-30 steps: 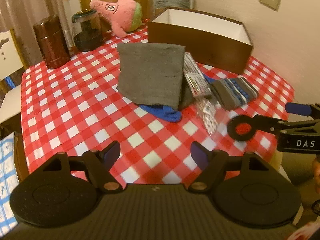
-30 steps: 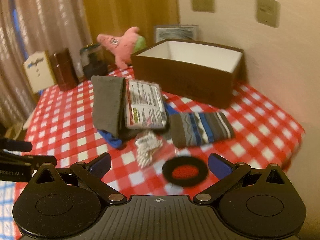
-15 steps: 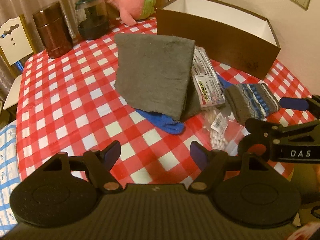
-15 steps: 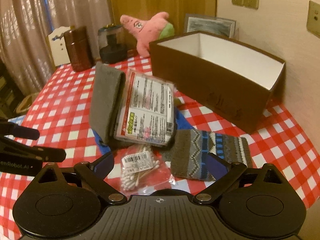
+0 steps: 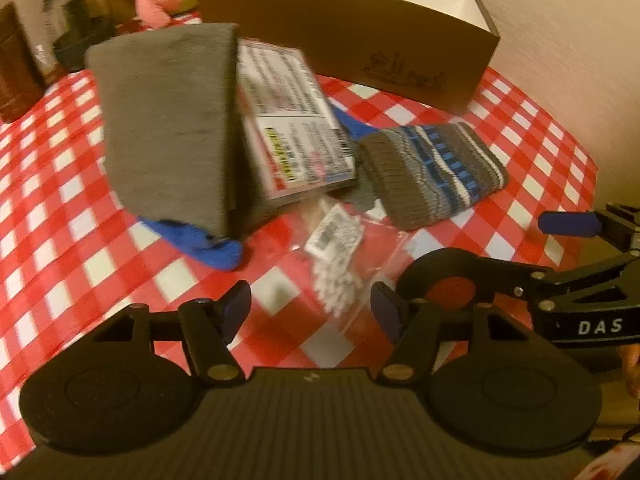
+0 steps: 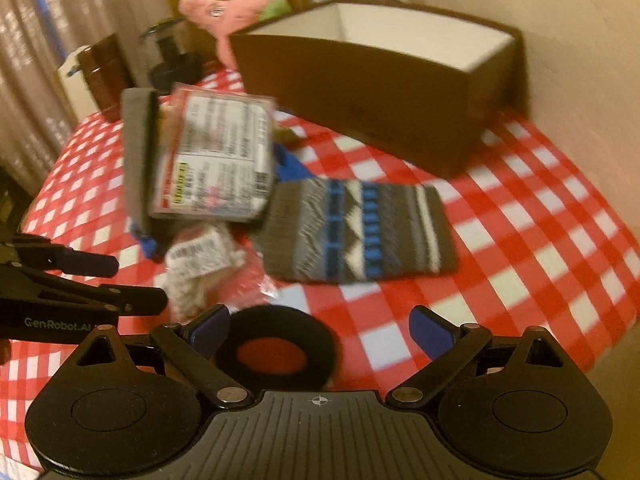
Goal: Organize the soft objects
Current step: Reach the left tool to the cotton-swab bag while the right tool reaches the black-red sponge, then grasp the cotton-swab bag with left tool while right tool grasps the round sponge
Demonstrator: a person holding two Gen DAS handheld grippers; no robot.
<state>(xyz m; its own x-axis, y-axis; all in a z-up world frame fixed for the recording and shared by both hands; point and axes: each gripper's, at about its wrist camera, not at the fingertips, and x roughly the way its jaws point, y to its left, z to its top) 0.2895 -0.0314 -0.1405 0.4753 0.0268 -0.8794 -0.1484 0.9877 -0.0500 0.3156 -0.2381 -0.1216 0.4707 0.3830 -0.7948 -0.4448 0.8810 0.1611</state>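
The left tongs (image 5: 310, 310), which have just been narrowing, stand spread with nothing gripped, above a clear bag of cotton swabs (image 5: 336, 256). The right tongs (image 6: 320, 334) gape wide over a black foam ring (image 6: 276, 352) on the checked surface (image 6: 540, 248). Beyond lie a patterned knit sock (image 6: 360, 232), a blue sock (image 5: 200, 240) under a folded grey cloth (image 5: 168, 128), and a printed packet (image 6: 218, 164) leaning on that cloth. Farther back stands an open brown box (image 6: 360, 92), with a pink plush (image 6: 228, 16) behind it.

Grey folded cloth (image 5: 168, 128) propped upright, tilted, at 10 o'clock on the checked table (image 5: 60, 240). Blue sock (image 5: 204, 244) flat, poking out beneath it. Patterned grey-blue knit sock (image 5: 432, 172) flat at 2 o'clock. Pink plush (image 6: 232, 20) at 12.
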